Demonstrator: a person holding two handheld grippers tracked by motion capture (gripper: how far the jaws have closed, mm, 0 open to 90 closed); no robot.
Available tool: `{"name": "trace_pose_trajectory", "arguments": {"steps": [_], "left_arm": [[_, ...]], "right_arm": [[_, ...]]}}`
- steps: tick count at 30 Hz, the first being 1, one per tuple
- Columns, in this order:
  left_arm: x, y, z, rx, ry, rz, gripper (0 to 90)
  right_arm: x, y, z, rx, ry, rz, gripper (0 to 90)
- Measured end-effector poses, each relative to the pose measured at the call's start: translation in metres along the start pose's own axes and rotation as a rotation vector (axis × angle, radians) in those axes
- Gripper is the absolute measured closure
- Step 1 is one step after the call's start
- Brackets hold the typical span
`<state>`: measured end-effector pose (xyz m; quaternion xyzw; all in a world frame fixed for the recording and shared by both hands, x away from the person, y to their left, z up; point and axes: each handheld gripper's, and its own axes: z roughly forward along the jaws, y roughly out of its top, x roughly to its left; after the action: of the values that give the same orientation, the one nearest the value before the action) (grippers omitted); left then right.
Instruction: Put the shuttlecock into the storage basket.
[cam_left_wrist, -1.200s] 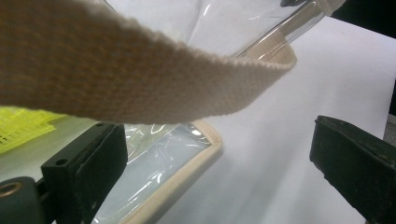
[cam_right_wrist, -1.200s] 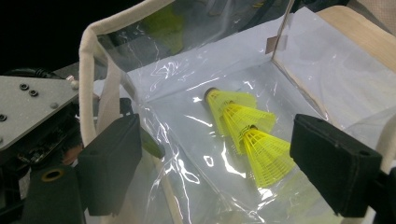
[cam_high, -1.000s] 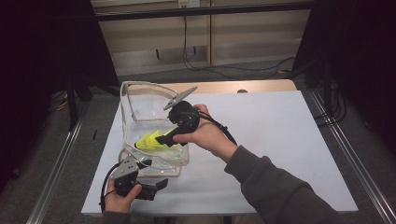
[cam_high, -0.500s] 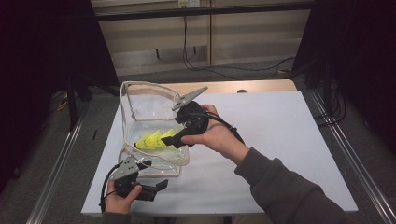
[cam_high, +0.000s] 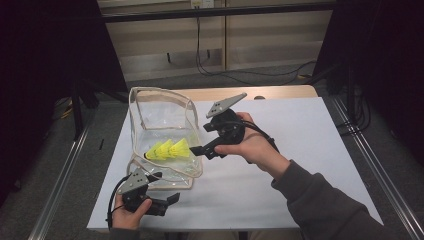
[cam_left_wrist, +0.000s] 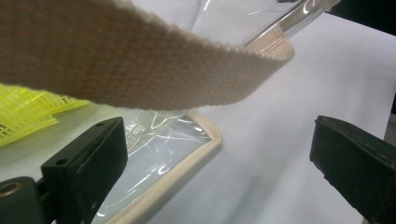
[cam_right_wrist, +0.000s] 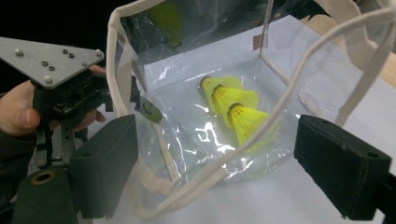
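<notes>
Backing out of the clear bag (cam_high: 162, 125), my right claw (cam_high: 196, 149) is now sitting just outside its mouth, jaws having just been opening and gripping nothing. Three yellow shuttlecocks (cam_right_wrist: 231, 109) are lying stacked inside the bag, seemingly delivered. My left claw (cam_high: 170, 199) is resting released beside the bag's strap (cam_left_wrist: 140, 60).
</notes>
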<state>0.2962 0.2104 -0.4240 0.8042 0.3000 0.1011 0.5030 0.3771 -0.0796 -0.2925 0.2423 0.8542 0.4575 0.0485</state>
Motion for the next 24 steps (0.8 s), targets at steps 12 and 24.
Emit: {"name": "trace_pose_trajectory", "arguments": {"steps": [12,24], "left_arm": [[0.000,0.000,0.001,-0.005,-0.002,0.000,4.1],[0.000,0.000,0.001,0.000,0.000,0.003,4.1]], "right_arm": [[-0.014,-0.024,-0.021,-0.021,-0.008,0.014,12.2],[-0.025,-0.046,-0.044,-0.047,-0.036,0.014,11.3]]}}
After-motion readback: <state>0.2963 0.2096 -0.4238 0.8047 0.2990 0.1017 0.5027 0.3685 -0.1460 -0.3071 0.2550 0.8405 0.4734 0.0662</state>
